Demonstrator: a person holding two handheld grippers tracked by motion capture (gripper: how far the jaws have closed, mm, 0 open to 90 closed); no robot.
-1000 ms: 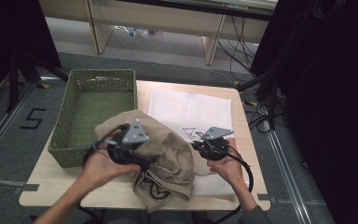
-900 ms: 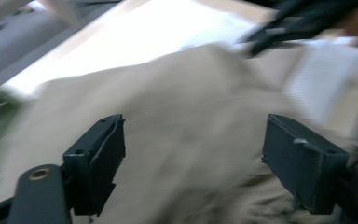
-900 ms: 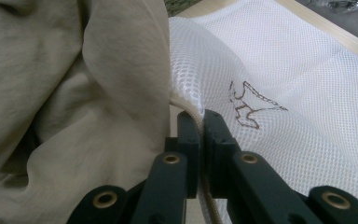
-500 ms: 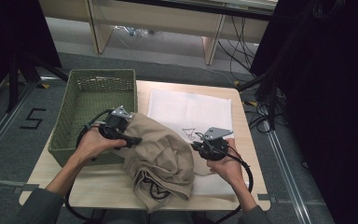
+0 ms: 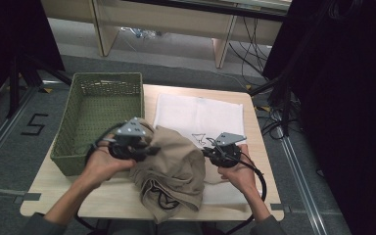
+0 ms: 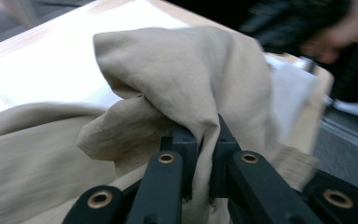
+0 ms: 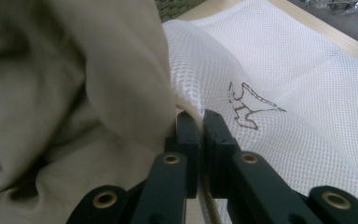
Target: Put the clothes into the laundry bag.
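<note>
A crumpled beige garment lay heaped on a wooden table, its long axis running from the far left, beside a green woven basket, toward the near edge in front of the person. Its near end, where a dark cord looped, reached the table's near edge. The heap partly covered a white mesh laundry bag spread flat on the table's right half, with a small dark emblem near its middle.

The left gripper, held in the person's left hand at the garment's far left edge, had just been closing its 2 jaws; in the left gripper view they were clamped on a fold of the beige cloth, which rose in a peak above them.

The right gripper, held in the right hand at the garment's right side, had its 2 jaws pressed together on the rim of the mesh bag, just beside the beige cloth, with a pale cord edge caught between them.
</note>
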